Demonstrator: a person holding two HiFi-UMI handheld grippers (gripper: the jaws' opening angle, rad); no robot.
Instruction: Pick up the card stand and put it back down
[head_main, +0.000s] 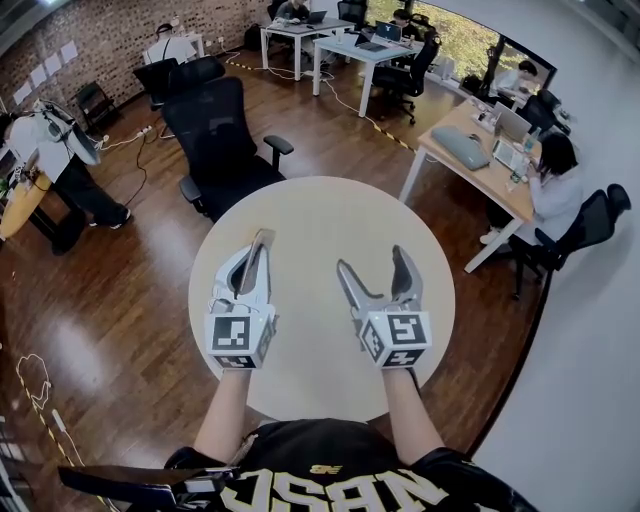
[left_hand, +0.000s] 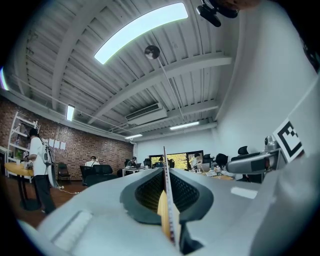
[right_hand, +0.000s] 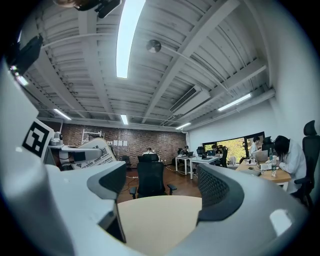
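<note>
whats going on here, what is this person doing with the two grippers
A person holds a gripper in each hand, level above a round table. The left gripper is shut on a thin flat piece seen edge-on, apparently the card stand, which is up off the table. The right gripper is open with nothing between its jaws and hovers alongside. The stand is not yet set back down.

Count: two grippers, left gripper (head_main: 263, 240) and right gripper (head_main: 372, 260); one card stand (left_hand: 166, 192); one round table (head_main: 320, 215); two black office chairs (head_main: 225, 140) nearest it; three desks (head_main: 475, 165) farther back, two white, one wooden.
</note>
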